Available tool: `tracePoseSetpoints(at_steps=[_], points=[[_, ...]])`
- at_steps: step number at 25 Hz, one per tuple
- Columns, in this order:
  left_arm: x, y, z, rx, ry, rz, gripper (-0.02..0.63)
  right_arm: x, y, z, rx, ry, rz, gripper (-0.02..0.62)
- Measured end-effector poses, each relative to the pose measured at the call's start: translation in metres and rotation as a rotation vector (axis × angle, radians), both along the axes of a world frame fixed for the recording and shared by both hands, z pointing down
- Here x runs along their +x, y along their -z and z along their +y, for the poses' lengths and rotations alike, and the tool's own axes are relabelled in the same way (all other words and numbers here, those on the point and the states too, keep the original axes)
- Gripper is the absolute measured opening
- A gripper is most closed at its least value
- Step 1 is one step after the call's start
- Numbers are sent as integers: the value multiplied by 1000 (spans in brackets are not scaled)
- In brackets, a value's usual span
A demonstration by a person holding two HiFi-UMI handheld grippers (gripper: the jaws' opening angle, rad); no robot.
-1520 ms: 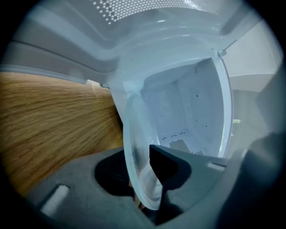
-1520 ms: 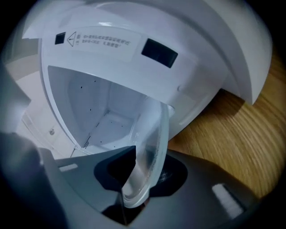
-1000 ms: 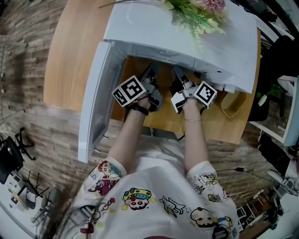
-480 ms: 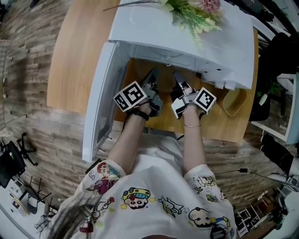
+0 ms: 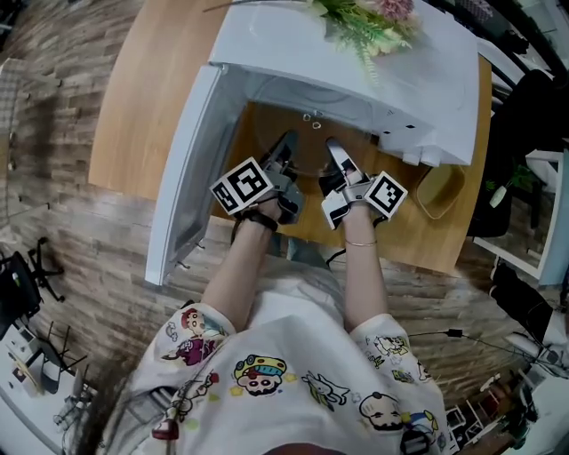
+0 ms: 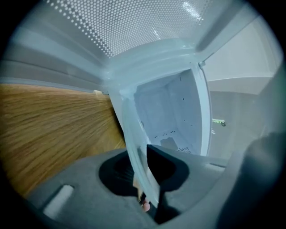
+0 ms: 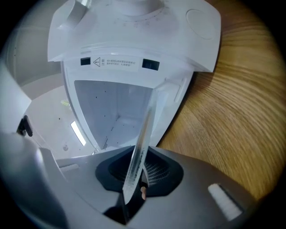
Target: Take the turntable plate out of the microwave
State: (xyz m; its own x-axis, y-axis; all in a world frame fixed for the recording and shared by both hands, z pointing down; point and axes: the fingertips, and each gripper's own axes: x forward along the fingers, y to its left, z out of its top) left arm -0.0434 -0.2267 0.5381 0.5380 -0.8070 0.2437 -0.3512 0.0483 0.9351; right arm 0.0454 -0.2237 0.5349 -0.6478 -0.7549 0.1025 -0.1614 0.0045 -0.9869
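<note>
1. Grip, left: the left gripper (image 6: 144, 179) has its jaws clamped on the near rim of the turntable plate (image 6: 132, 134). The glass stands edge-on between the pads.
2. Grip, right: the right gripper (image 7: 136, 179) pinches the same rim a little further right. Both grippers sit just in front of the microwave (image 5: 356, 80) mouth.
3. Plate position: carried above the table (image 5: 133, 107) at the microwave's opening. The clear glass barely shows from the head view, so it is probably mostly out, though its far rim may lie inside the cavity.
4. Step in hand, my reading: the draw-out. Hold both grippers level and pull them together toward the body, so the glass neither twists nor slips. Mind the cavity lip and the open door (image 5: 182, 178) on the microwave's left.
5. Farthest: flowers (image 5: 364, 22) on the microwave's top, out of the path.
</note>
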Motion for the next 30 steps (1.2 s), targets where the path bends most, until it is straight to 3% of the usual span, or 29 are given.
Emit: tracePoseSetpoints(at_steps=[16, 30], points=[[8, 40, 79, 61, 25, -3, 58, 6, 38, 75, 82, 69, -1, 71], [23, 80, 176, 119, -52, 16, 58, 17, 82, 174, 134, 91, 0, 72]])
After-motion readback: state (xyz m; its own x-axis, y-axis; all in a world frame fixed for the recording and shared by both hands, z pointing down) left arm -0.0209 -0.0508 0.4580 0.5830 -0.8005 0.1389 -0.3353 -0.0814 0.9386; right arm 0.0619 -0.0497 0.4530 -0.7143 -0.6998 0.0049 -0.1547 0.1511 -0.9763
